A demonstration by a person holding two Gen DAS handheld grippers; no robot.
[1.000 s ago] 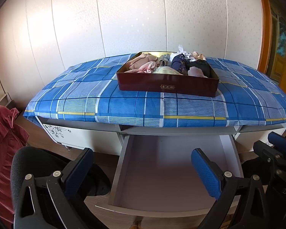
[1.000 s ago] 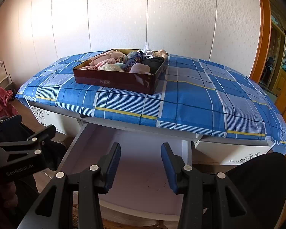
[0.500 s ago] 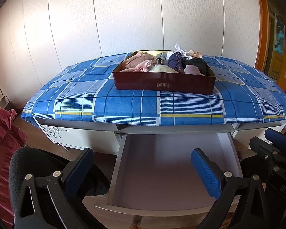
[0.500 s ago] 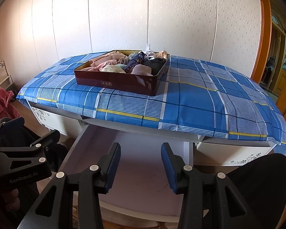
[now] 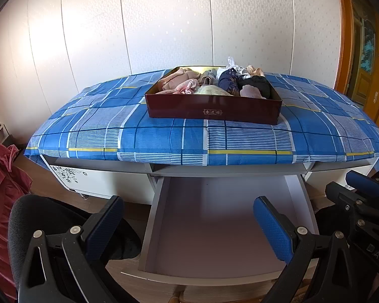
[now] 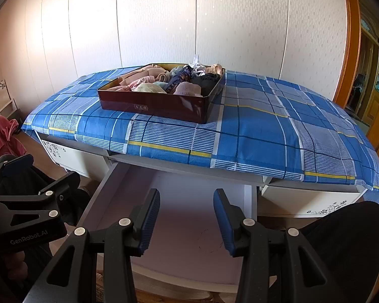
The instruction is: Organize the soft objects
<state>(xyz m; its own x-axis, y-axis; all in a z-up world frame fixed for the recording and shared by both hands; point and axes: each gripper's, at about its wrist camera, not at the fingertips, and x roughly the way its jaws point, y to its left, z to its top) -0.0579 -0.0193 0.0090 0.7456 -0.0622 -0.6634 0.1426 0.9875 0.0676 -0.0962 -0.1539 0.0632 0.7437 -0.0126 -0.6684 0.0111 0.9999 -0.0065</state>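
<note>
Clothing (image 5: 209,84) fills a dark red box (image 5: 214,111) near the back edge of the desk (image 5: 164,139), above its pulled-out drawer (image 5: 214,227). Left tongs (image 5: 187,223) and right tongs (image 6: 187,221) hover over the drawer, both spread and holding nothing.

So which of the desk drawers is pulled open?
The middle drawer, under the red box. It stands pulled out, bare inside; the floral-fronted drawers to its left and right are shut.
</note>
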